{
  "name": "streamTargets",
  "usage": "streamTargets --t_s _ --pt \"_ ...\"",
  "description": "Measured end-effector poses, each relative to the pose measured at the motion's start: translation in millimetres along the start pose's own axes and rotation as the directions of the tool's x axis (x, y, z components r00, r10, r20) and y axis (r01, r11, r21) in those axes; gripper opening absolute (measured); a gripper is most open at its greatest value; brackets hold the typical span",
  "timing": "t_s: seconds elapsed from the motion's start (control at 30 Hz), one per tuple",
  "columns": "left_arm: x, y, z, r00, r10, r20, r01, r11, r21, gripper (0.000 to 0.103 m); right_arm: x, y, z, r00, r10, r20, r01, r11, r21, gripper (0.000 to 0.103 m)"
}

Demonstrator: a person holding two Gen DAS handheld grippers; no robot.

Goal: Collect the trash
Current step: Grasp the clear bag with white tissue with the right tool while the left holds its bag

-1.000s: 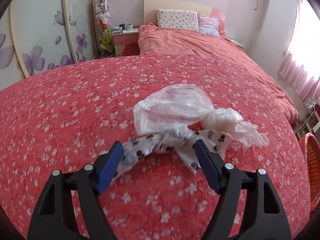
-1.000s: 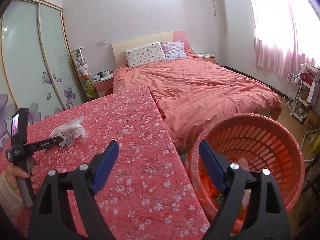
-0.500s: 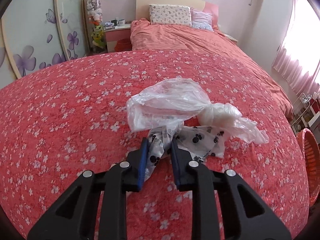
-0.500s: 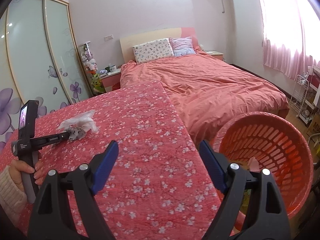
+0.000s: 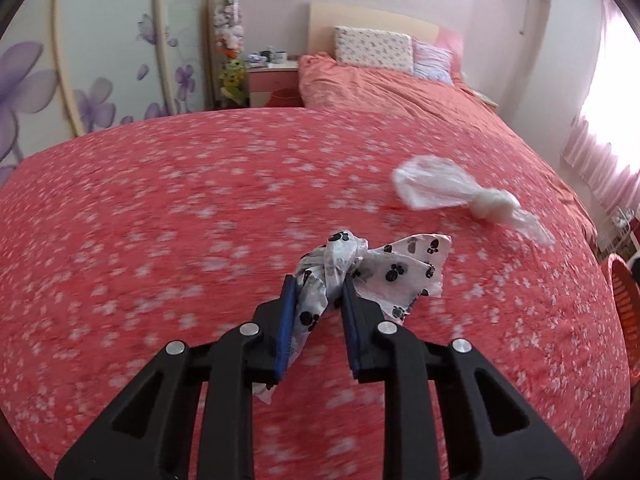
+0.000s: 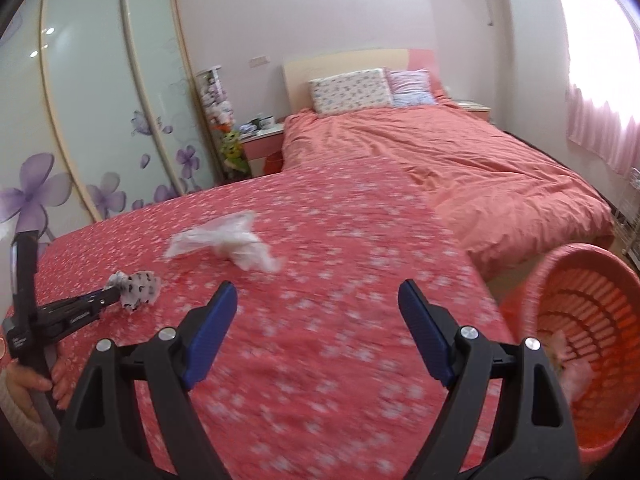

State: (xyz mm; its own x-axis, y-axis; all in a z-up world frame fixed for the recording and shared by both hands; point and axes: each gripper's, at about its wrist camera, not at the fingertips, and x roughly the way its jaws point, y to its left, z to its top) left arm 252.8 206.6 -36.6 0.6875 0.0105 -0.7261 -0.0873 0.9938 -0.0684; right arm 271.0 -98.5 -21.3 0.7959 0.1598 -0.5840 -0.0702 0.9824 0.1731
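Left gripper (image 5: 316, 284) had just clamped onto the paw-print bag (image 5: 360, 268) and pulled it clear of the knotted clear bag (image 5: 452, 196), left farther right on the floral cloth (image 5: 160, 240). Right gripper (image 6: 316, 312) hung wide open, empty. Orange basket (image 6: 600, 320) waited near right.

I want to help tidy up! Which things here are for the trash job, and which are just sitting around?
For the job:
paw-print bag, pinched in the left tongs
clear bag on the flowery cloth
orange basket

Just around:
pillows
toy shelf
nightstand
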Motion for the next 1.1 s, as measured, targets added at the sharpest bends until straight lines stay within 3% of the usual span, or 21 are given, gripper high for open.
streamTargets --t_s 0.37,0.67,0.93,1.1 --pt "-17 36 16 0.997 0.031 0.073 -0.026 0.998 -0.057 0.022 96 80 35 0.994 0.060 -0.095 -0.068 0.994 -0.086 0.076" --pt "-9 47 21 0.996 0.034 0.078 -0.027 0.996 -0.083 0.022 136 99 37 0.983 0.001 -0.183 -0.032 0.985 -0.167 0.068" --pt "-5 41 21 0.997 0.023 0.072 -0.017 0.996 -0.087 0.022 151 93 27 0.969 -0.030 -0.246 -0.013 0.985 -0.172 0.032" --pt "-6 35 21 0.997 0.013 0.074 -0.007 0.997 -0.083 0.022 130 78 25 0.976 -0.005 -0.216 -0.023 0.992 -0.126 0.027"
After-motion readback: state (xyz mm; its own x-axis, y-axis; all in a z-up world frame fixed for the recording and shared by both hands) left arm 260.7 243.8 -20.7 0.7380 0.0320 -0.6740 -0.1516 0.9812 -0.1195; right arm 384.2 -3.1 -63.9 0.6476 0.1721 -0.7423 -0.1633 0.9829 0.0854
